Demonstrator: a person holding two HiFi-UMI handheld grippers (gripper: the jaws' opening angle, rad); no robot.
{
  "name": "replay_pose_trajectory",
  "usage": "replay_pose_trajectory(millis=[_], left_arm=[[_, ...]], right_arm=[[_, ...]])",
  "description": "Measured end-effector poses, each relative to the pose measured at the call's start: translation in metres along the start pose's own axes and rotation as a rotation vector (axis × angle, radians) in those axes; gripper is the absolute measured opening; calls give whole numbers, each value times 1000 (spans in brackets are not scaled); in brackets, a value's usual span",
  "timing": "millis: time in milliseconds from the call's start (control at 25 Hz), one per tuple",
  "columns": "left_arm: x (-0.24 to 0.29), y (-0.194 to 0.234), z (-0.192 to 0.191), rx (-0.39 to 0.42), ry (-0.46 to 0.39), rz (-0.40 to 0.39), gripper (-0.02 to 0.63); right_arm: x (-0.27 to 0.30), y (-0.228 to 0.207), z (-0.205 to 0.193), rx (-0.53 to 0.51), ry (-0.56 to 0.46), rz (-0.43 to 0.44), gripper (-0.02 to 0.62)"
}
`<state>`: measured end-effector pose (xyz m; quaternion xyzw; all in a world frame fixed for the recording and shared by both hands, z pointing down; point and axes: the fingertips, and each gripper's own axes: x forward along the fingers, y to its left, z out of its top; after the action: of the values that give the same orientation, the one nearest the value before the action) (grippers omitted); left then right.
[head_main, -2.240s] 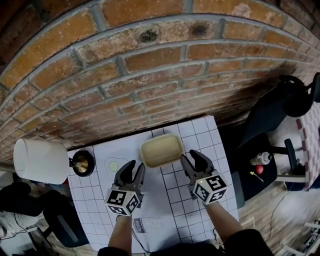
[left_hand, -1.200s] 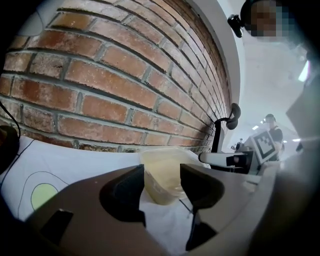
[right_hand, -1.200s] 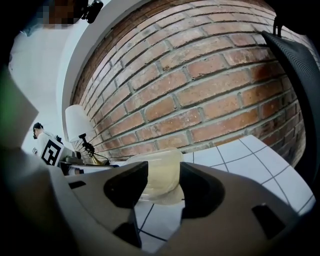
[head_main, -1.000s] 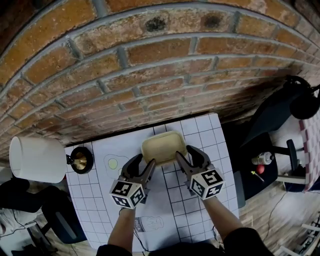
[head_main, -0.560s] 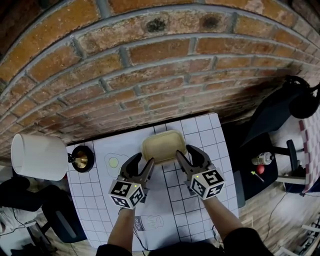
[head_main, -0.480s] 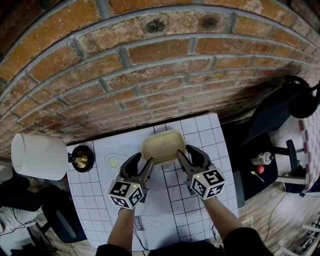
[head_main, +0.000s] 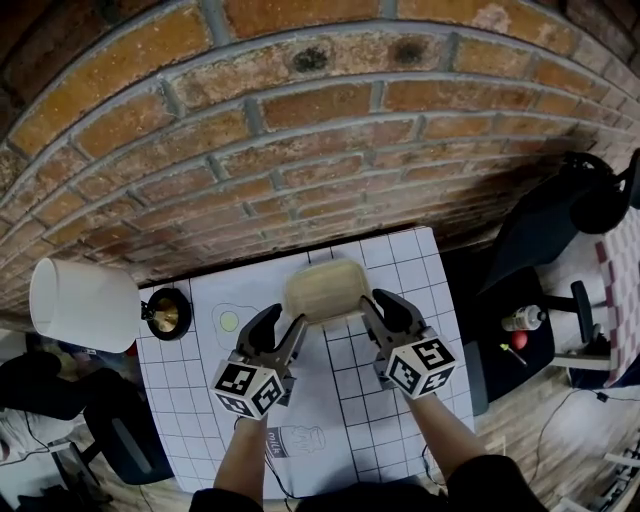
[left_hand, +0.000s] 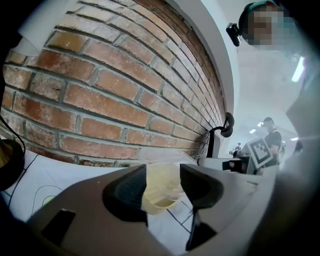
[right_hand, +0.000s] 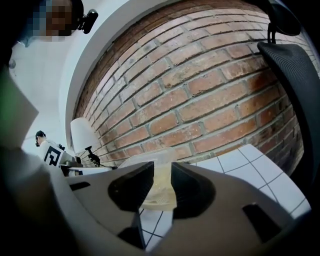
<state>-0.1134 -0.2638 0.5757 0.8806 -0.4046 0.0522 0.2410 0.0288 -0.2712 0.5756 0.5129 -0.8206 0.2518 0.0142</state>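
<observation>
We look down on what seems a home office or studio corner: a bare brick wall (head_main: 300, 120) behind a small tabletop (head_main: 362, 425) covered by a white gridded sheet, a white-shaded lamp (head_main: 82, 305) on one side, a black office chair (head_main: 545, 228) and wood flooring (head_main: 545, 425) on the other.

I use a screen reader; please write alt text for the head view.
Left gripper and right gripper each clamp a near corner of a pale tub over a white gridded table. A lamp stands left, brick wall behind.
</observation>
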Motion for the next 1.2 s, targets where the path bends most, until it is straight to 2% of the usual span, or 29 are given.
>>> replay_pose_trajectory(millis=[640,760,840,1040,1200], left_arm=[[-33,-24,38,-19,-102,-45,209],[-41,-29,46,-14,-121,-42,186],[-46,-31,51,-6,-133,-39,183],[-59,-39,59,-7,-157,-37,157],[-70,-45,66,-7,-180,-28,108]], right_arm=[[-27,26,35,7,-74,77,72],[-33,31,41,-3,-83,82,65],[-38,34,46,-10,-90,80,35],[-50,43,54,-19,-109,89,34],[-60,49,61,-25,-119,93,34]])
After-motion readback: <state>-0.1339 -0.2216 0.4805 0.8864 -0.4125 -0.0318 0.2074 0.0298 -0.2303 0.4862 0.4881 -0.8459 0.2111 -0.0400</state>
